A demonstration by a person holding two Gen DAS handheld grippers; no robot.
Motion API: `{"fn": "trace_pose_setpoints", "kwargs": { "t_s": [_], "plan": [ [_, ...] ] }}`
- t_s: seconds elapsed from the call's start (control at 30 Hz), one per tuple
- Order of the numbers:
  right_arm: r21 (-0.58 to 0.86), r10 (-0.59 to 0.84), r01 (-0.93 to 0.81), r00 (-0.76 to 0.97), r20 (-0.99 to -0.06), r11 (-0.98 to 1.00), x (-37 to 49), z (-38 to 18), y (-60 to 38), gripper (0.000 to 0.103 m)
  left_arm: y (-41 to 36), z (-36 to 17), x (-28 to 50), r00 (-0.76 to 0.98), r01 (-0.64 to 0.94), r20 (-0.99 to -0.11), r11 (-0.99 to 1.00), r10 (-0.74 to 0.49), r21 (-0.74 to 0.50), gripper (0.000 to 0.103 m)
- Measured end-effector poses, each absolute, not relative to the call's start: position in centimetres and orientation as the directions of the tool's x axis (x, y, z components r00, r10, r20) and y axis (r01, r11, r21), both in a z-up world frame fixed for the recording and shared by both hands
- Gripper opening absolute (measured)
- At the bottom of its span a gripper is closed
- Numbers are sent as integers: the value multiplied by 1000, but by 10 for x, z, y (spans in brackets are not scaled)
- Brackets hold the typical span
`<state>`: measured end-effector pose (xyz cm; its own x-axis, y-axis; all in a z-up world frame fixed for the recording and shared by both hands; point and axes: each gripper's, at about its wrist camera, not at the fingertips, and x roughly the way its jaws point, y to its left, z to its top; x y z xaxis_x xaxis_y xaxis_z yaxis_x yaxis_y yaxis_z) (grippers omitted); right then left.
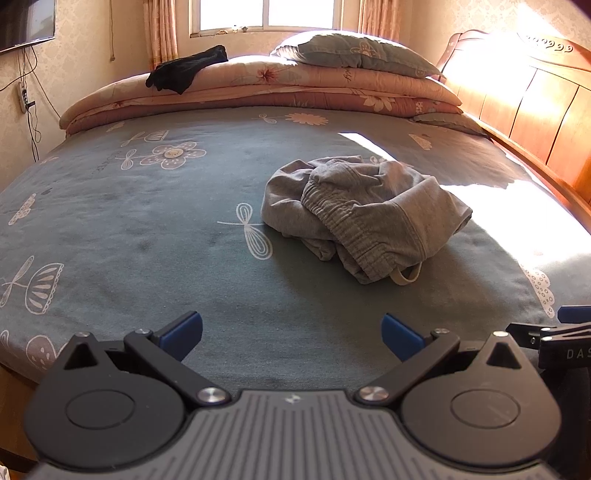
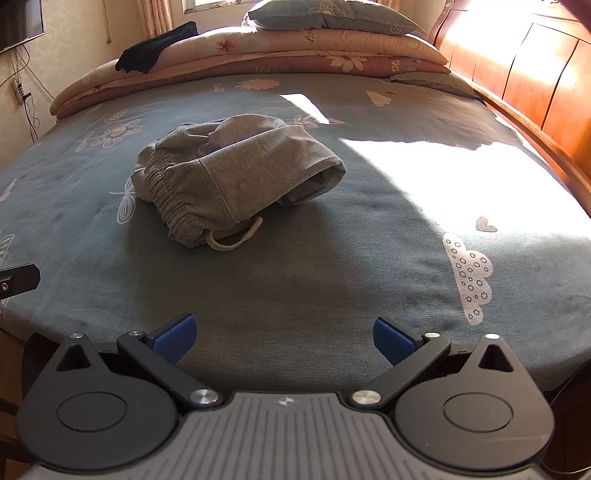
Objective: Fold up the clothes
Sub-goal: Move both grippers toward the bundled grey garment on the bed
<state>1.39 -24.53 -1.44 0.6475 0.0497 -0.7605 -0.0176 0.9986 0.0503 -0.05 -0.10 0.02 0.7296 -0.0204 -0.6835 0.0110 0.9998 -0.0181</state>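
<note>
A crumpled pair of grey shorts with an elastic waistband and a pale drawstring loop lies bunched on the blue-grey patterned bed sheet. The same grey shorts sit left of centre in the right wrist view, drawstring at the near side. My left gripper hovers over the bed's near edge, open and empty, well short of the shorts. My right gripper is likewise open with nothing between its blue pads. Part of the right gripper shows at the left view's right edge.
Folded floral quilts with a pillow are stacked at the far side, a black garment on top. A wooden headboard runs along the right. A bright sunlight patch falls on the sheet. A wall-mounted TV hangs left.
</note>
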Motion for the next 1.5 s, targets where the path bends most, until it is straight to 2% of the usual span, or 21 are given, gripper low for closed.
{"fn": "trace_pose_setpoints", "kwargs": {
  "t_s": [1.27, 1.37, 1.5],
  "plan": [
    [50, 48, -14, 637, -769, 999, 16, -20, -246, 103, -3, -8, 4, 719, 13, -694, 1000, -24, -21, 103],
    [58, 62, -27, 638, -768, 998, 16, -21, -246, 103, -3, -8, 3, 729, 8, -684, 1000, -17, -16, 103],
    [50, 78, -62, 658, -749, 997, 13, -18, -242, 103, -4, -5, -1, 779, -14, -626, 1000, 20, 15, 103]
  ]
}}
